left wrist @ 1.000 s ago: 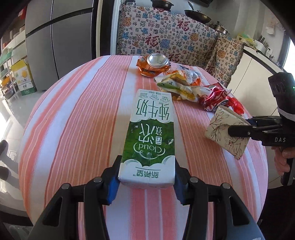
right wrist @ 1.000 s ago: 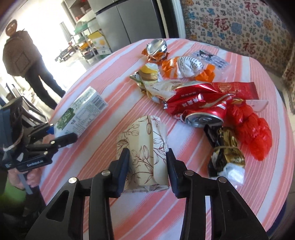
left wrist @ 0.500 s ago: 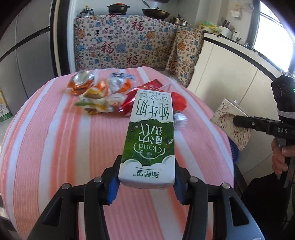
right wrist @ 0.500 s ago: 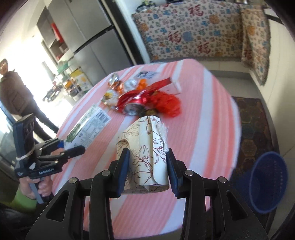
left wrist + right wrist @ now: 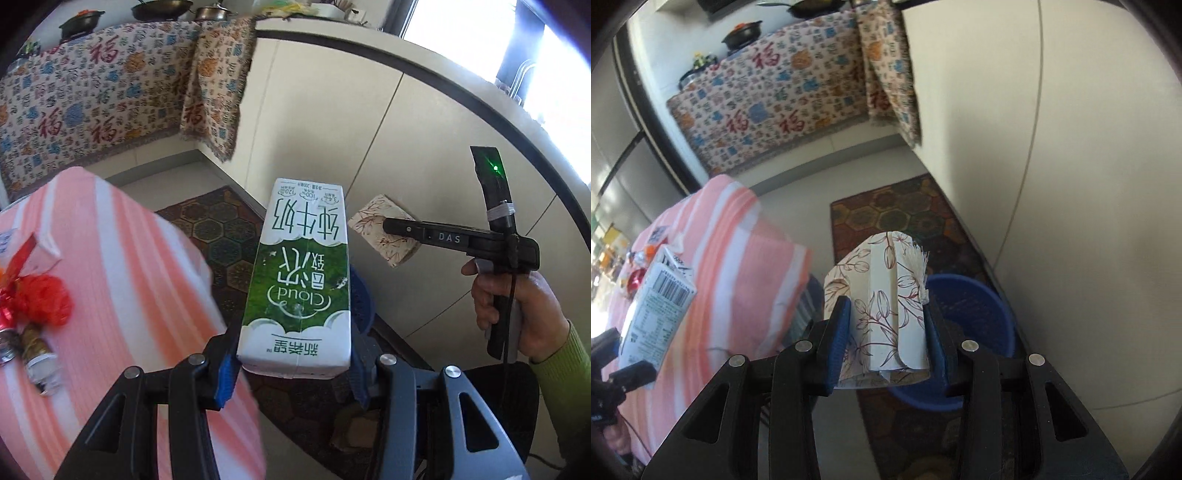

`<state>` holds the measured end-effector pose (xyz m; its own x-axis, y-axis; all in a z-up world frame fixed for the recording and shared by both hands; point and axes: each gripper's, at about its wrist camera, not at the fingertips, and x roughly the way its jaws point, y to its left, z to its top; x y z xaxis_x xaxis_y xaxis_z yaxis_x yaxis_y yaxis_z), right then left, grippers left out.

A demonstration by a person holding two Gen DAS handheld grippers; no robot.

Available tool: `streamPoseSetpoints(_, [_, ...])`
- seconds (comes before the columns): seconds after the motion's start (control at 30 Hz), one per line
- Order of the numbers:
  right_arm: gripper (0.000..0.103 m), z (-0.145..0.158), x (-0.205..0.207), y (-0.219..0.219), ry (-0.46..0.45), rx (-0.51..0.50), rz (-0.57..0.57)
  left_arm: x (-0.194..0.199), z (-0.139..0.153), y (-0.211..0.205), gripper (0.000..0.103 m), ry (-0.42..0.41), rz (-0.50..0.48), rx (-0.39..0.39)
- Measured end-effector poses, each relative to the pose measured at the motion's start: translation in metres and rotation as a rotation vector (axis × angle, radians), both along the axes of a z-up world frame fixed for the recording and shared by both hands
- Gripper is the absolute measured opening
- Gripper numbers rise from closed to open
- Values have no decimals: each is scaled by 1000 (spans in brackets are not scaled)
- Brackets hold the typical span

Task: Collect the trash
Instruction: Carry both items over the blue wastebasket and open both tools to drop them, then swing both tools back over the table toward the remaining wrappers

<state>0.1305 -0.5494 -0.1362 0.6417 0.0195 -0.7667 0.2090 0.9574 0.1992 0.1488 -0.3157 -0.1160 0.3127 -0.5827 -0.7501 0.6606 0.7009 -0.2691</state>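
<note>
My left gripper (image 5: 293,373): clamped on a green-and-white milk carton (image 5: 297,280), held off the table (image 5: 122,266) edge, above the rug (image 5: 218,236). My right gripper (image 5: 888,332): clamped on a floral paper packet (image 5: 882,306), held over the rim of the blue bin (image 5: 975,299). On the table: red wrappers (image 5: 40,302) and other litter.

Floral packet (image 5: 886,314) over blue bin (image 5: 975,314)

left gripper (image 5: 293,373): black arms, blue pads, silver screws | right gripper (image 5: 888,341): same, "DAS" lettering, green light | sleeve (image 5: 561,354): green
</note>
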Motion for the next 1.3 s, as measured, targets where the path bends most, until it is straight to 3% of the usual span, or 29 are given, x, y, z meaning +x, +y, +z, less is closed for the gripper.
streamPoseSetpoints(0.27, [40,-48,21,-59,89,4,-101,41,-76,-117,49,107,-26,100])
streamPoseSetpoints(0.53, [41,-80,36,-88,131,36,-139,55,-146,-165,50,171,-48,178])
streamPoseSetpoints(0.6, [47,-88,41,-92,136,50,-118,56,-161,-174,53,165,-65,186])
streamPoseSetpoints(0.63, [60,-92,41,-95,137,65,-114,59,-172,-179,61,173,-65,204])
streamPoseSetpoints(0.67, [67,-94,41,-98,142,73,-126,62,-183,-184,63,181,-53,237])
streamPoseSetpoints(0.73, [69,-92,38,-101,133,76,-148,66,-194,-186,63,187,-31,265])
streamPoseSetpoints(0.87, [71,-75,24,-106,71,59,-179,55,-173,-167,63,157,-14,181])
streamPoseSetpoints(0.97, [82,-65,19,-103,42,19,-211,37,-142,-148,63,78,-21,146])
streamPoseSetpoints(1.03, [96,-56,18,-96,24,-26,-237,24,-119,-130,63,30,-18,118])
streamPoseSetpoints(1.2, [97,-35,15,-67,-57,-65,-243,-11,-71,-83,65,-20,-6,77])
streamPoseSetpoints(1.3, [97,-21,9,-37,-116,-73,-211,-31,-49,-41,72,-46,26,70])
